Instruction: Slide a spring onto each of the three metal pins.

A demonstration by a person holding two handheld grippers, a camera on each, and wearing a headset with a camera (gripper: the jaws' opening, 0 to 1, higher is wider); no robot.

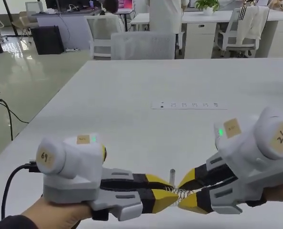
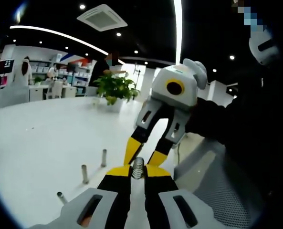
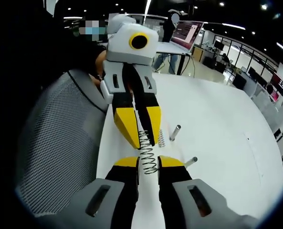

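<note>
You hold the spring point(image 3: 147, 149) in the air between the two tools, low over the near edge of the white table point(image 1: 131, 95), roughly level in the head view. The left gripper point(image 2: 137, 172) comes in from the left, and its yellow-tipped jaws are pinched together on the spring's left end. The right gripper point(image 3: 149, 163) comes in from the right, with its jaws clamped on the other end. The two sets of tips are nose to nose, and the bare coils run between them. In the right gripper view the coils look drawn out along their length.

Your left hand point(image 1: 55, 214) wraps the left tool's handle at the near left edge of the table. A black cable point(image 1: 12, 179) trails out behind it.

The three metal pins point(image 2: 84, 174) stand upright on the tabletop in a short row. In the left gripper view they sit to the left of your jaws, near the spring but apart from it, and all three look bare. In the head view one of them rises just beyond the spring, between the two sets of tips.

In the right gripper view a second, shorter spring point(image 3: 161, 138) stands just beside the left tool's tip, near a pin. You cannot tell whether it sits on a pin or on the table.

A white power strip point(image 1: 188, 105) lies flat farther out on the table, well apart from the work. A grey mesh chair back point(image 3: 60, 143) sits close beside the near edge.
</note>
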